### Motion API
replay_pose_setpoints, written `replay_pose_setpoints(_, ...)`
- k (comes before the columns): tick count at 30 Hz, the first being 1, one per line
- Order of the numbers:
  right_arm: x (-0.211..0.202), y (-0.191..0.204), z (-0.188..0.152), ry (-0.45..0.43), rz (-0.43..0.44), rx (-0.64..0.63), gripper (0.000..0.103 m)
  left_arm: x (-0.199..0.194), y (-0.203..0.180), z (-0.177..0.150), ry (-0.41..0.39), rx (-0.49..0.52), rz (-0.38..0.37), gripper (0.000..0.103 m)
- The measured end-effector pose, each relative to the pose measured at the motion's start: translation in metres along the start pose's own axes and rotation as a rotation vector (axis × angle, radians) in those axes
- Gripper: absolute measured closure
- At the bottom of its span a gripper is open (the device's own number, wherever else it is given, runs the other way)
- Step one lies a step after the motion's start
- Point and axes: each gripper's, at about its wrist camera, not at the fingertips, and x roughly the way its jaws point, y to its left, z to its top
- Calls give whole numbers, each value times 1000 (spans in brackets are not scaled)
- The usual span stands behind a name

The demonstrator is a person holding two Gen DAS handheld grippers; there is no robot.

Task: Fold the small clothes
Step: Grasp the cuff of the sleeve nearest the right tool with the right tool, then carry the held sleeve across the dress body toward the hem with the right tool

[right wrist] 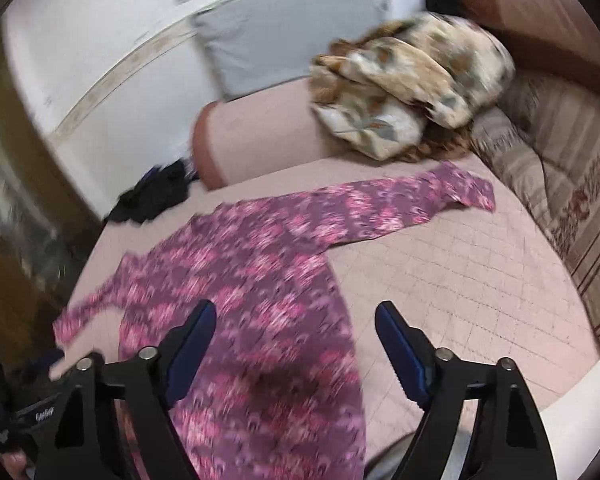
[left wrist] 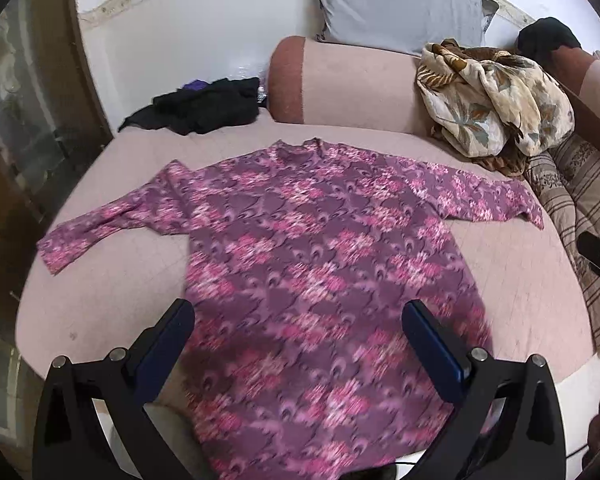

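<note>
A purple top with a pink flower print [left wrist: 312,264] lies spread flat on the pink quilted mattress [left wrist: 112,300], neck away from me, both sleeves stretched out to the sides. It also shows in the right wrist view [right wrist: 256,280]. My left gripper [left wrist: 298,316] is open and empty, held above the top's lower body. My right gripper [right wrist: 296,320] is open and empty, above the top's right edge near the hem. The right gripper's body shows at the right edge of the left wrist view [left wrist: 598,256].
A pink bolster [left wrist: 348,88] and a grey pillow [left wrist: 400,4] lie at the head of the bed. A crumpled floral cloth [left wrist: 496,100] sits at the back right, a black garment pile [left wrist: 204,108] at the back left. A striped blanket [left wrist: 588,216] runs along the right side.
</note>
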Motion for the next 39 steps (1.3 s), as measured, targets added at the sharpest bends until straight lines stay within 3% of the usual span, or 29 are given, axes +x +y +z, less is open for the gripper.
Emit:
replay_pose_setpoints(4,45,-84,33,32,24,160,47,41,-36,25,38,-7,-64,0)
replay_pose_setpoints(8,89,-179,57,55,8,340,48,74,-75,34,46,24,-98,0)
replay_pose_setpoints(10,118,-224,66,93,-58,402,38,88,-88,33,51,35,-112,0)
replay_pose_setpoints(13,159,-283,72,125,-65,508,38,114,-103,30,70,46,-121,0)
replay_pose_setpoints(18,207,-346,93,88,-45,611,38,138,-99,24,111,39,-141,0)
replay_pose_setpoints(20,218,-364,98,74,-55,674,40,137,-85,20,112,12,-114,0)
replay_pose_setpoints(21,220,-371,103,56,-49,701,52,137,-79,18,118,0,-104,0)
replay_pose_setpoints(22,221,-372,110,55,-73,687,80,135,-68,15,130,-20,-91,0)
replay_pose_setpoints(23,221,-369,118,64,-109,646,89,133,-58,12,138,-34,-85,0)
replay_pose_setpoints(25,202,-350,128,34,-165,560,90,122,-35,4,140,-72,-74,0)
replay_pose_setpoints(28,152,-286,143,-54,-194,304,90,105,-5,-7,144,-117,-57,0)
replay_pose_setpoints(32,76,-188,135,-152,-73,9,91,79,30,-22,132,-158,-40,0)
replay_pose_setpoints(35,22,-114,94,-185,26,-164,91,65,58,-31,116,-193,-17,0)
replay_pose_setpoints(39,2,-22,10,-78,189,-324,91,65,92,-41,107,-258,-14,0)
